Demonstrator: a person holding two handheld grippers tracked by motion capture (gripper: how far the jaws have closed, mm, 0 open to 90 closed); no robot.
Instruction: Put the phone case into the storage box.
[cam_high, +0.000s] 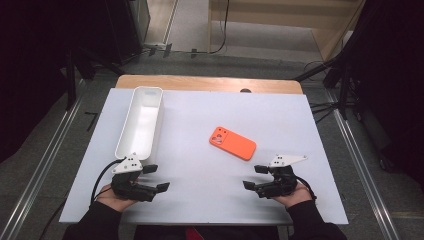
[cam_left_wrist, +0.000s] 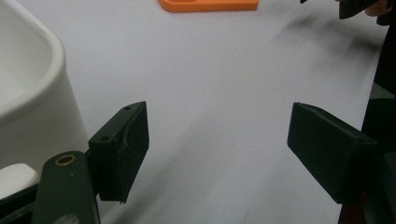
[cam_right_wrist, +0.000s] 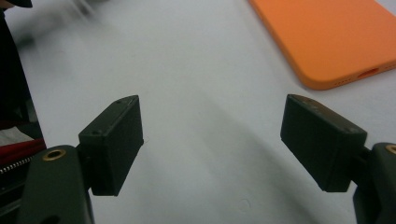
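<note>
An orange phone case (cam_high: 232, 142) lies flat, camera holes up, right of the middle of the white table sheet (cam_high: 200, 165). Its near edge shows at the top of the left gripper view (cam_left_wrist: 208, 4) and one end at the upper right of the right gripper view (cam_right_wrist: 331, 37). My left gripper (cam_high: 156, 178) rests near the front left, jaws open and pointing right, with bare sheet between them (cam_left_wrist: 217, 149). My right gripper (cam_high: 256, 176) rests at the front right, jaws open and pointing left (cam_right_wrist: 212, 140), just below the case and apart from it.
A long white tray (cam_high: 141, 121) stands lengthwise at the left, its near end just above my left gripper; its rounded corner (cam_left_wrist: 32, 84) shows at the left of the left gripper view. A wooden table edge (cam_high: 207, 82) runs along the back.
</note>
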